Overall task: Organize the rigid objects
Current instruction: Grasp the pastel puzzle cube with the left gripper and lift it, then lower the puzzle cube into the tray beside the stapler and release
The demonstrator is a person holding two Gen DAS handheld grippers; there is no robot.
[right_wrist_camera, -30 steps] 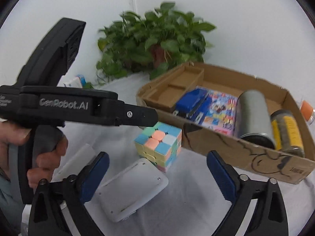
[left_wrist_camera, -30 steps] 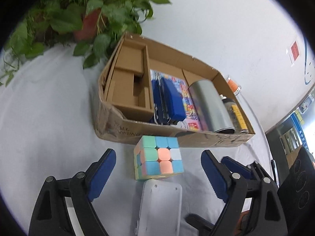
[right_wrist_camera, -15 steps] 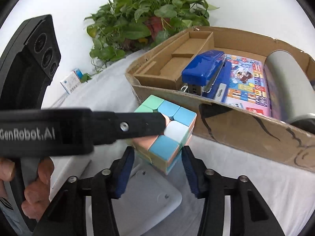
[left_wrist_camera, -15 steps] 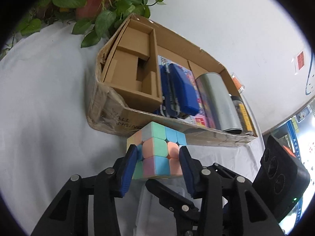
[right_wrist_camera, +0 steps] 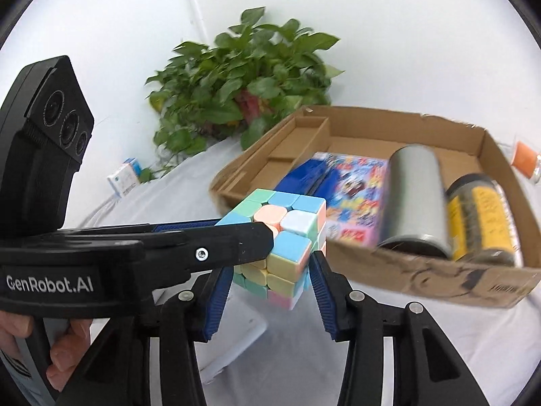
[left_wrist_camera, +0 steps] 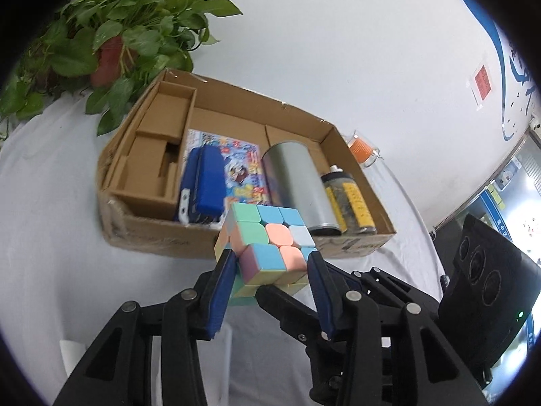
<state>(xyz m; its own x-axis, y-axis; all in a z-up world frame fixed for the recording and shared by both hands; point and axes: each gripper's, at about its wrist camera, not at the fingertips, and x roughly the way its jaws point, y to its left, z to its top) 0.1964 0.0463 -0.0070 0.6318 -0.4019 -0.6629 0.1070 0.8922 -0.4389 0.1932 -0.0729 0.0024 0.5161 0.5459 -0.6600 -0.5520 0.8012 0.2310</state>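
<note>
A pastel puzzle cube (left_wrist_camera: 267,243) is held in the air in front of the cardboard box (left_wrist_camera: 162,240). My left gripper (left_wrist_camera: 270,270) is shut on the cube's sides. My right gripper (right_wrist_camera: 270,270) is shut on the same cube (right_wrist_camera: 284,233) from another side. The left gripper's finger crosses the right wrist view from the left. The box (right_wrist_camera: 439,270) holds a blue stapler (left_wrist_camera: 206,182), a colourful flat pack (left_wrist_camera: 243,169), a silver can (left_wrist_camera: 297,189) and a yellow-labelled bottle (left_wrist_camera: 351,203), all lying down.
A potted plant (left_wrist_camera: 111,44) stands behind the box's left end. A glass with orange contents (left_wrist_camera: 361,149) stands behind its right end. A white flat case (right_wrist_camera: 233,341) lies on the white cloth under the grippers. A small white-blue carton (right_wrist_camera: 125,176) lies near the plant.
Both grippers went from open to shut on the cube, then lifted it off the cloth toward the box's front wall.
</note>
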